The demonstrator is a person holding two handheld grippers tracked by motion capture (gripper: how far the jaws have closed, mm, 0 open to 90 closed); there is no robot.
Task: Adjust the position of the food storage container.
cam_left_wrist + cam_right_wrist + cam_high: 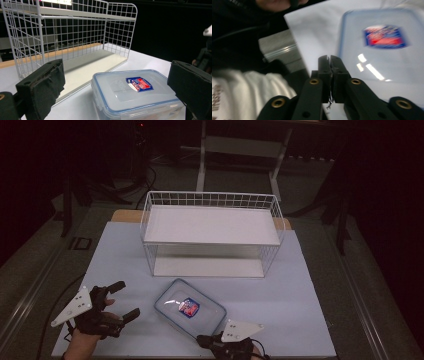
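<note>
Pale blue rectangular table top (300,285): bears every item below.

White wire-mesh two-tier shelf rack (212,234), flat white boards on both tiers: stands at the far middle of the table top, open front facing the person. In the left gripper view its mesh side wall (62,37) rises just behind the container.

Clear rectangular plastic food container (189,307) with blue-rimmed snap lid and a red-and-blue label at the centre: lies flat on the table top just in front of the rack's lower tier, turned at an angle to it, lid on. Seen also in the left gripper view (136,92) and, blurred, in the right gripper view (384,50).

Left gripper (123,299), black, two-jaw, grey three-cornered plate on top, held in a hand: rests left of the container and apart from it, jaws spread wide with nothing between the pads. Its own view looks across the lid between the two pads.

Right gripper (202,339), black, same plate: at the near edge of the table top, just beside the container's near corner. Its jaws are pressed together (329,61), empty, tips near the lid's edge; whether they touch it cannot be told.
</note>
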